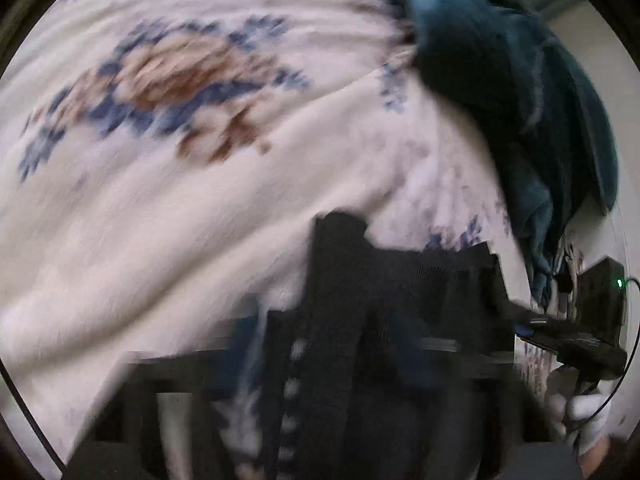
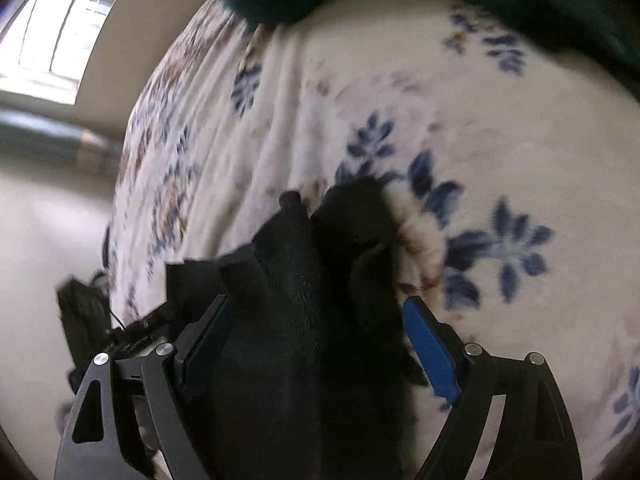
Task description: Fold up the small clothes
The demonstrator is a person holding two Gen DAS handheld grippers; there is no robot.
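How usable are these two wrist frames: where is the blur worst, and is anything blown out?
Left wrist view: heavy motion smear over the floral blanket and the black garment, so the left gripper cannot be made out. Right wrist view: sharper on the right gripper and its blue pads; the window is overexposed; fisheye bending curves the edges in both.

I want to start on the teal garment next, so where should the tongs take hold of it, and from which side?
Best guess: grip the narrow hanging end of the teal garment, nearest the camera in the left wrist view. The rest is a thick bunched heap on the floral blanket. Come from the near side, pinching that thin free edge. The blur hides any hem or seam.
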